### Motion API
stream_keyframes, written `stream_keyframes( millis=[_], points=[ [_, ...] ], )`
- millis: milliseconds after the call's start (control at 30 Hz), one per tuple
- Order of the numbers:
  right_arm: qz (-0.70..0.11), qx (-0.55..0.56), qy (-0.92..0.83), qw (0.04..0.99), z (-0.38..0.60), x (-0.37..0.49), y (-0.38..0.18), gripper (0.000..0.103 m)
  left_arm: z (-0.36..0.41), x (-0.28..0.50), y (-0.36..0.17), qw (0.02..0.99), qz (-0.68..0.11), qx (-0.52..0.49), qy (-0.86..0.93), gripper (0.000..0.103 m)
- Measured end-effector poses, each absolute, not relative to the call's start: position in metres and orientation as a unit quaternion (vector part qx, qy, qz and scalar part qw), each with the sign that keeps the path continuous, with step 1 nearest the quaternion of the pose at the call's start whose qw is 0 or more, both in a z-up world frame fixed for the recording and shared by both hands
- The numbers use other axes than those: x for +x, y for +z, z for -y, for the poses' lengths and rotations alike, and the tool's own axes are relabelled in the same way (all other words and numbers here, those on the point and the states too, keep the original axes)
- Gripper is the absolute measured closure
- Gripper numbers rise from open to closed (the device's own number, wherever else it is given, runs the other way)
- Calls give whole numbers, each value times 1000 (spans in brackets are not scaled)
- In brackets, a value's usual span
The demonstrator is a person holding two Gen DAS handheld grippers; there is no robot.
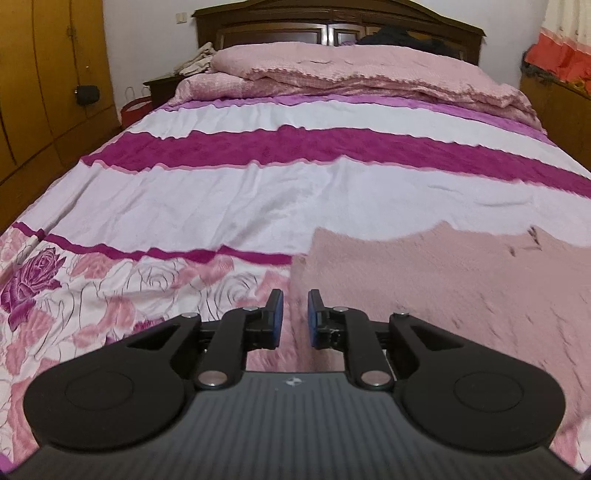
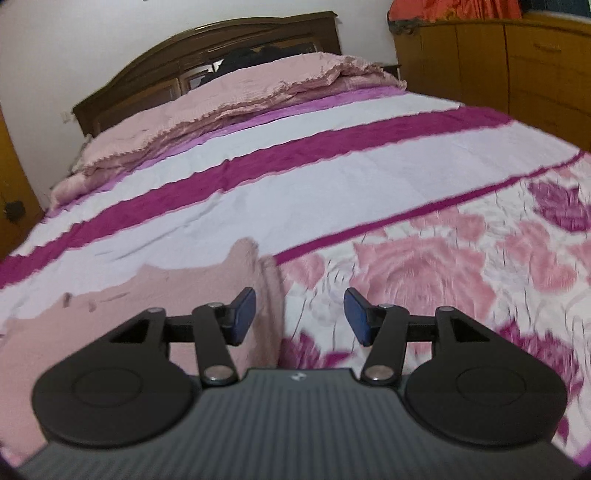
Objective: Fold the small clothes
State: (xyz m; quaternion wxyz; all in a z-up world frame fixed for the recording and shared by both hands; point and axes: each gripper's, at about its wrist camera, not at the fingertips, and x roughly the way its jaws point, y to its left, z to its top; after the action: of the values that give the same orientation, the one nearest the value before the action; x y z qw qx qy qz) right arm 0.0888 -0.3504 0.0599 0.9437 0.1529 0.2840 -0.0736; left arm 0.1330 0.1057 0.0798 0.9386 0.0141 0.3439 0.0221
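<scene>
Your left gripper (image 1: 295, 308) sits at the bottom of its view with its 2 blue-padded fingers (image 1: 277, 314) set a narrow gap apart, and nothing is pinched between them. Through that gap you see the left edge of the dusty-pink fuzzy garment (image 1: 424, 280) lying on the bed cover; the pads are not pressing on it. The garment spreads flat to the right of this gripper, with a few small dark marks near its far right part.

Your right gripper (image 2: 300, 316) has its 2 blue pads (image 2: 245, 314) standing clearly wider apart, and they hold nothing. In that view the same pink garment (image 2: 166, 295) lies to the left, its right edge just beside the left pad, while the right pad hangs over the rose-printed part of the white and magenta striped bed cover (image 2: 332, 177).

Beyond the garment the bed cover runs away in white and magenta bands. Farther back lies a folded pale-pink quilt (image 1: 369, 74), and behind it the dark wooden headboard (image 1: 332, 26) against a white wall.
</scene>
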Motion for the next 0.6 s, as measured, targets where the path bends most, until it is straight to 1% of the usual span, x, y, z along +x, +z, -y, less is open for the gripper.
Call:
stream_keyframes(
  millis=[100,300,500,600],
  points=[
    [-289,164,-54,942,345,69,61,48,-96,118,82,934,-356,23,7,85],
    [-298,189,-24,935,337,37,57,48,-78,93,81,923,-383,9,-26,84],
    [-320,194,-18,927,334,30,41,48,-62,78,75,916,-398,11,-40,79],
    [-325,211,-11,922,338,33,31,46,-58,76,69,913,-406,8,-44,77]
  ],
)
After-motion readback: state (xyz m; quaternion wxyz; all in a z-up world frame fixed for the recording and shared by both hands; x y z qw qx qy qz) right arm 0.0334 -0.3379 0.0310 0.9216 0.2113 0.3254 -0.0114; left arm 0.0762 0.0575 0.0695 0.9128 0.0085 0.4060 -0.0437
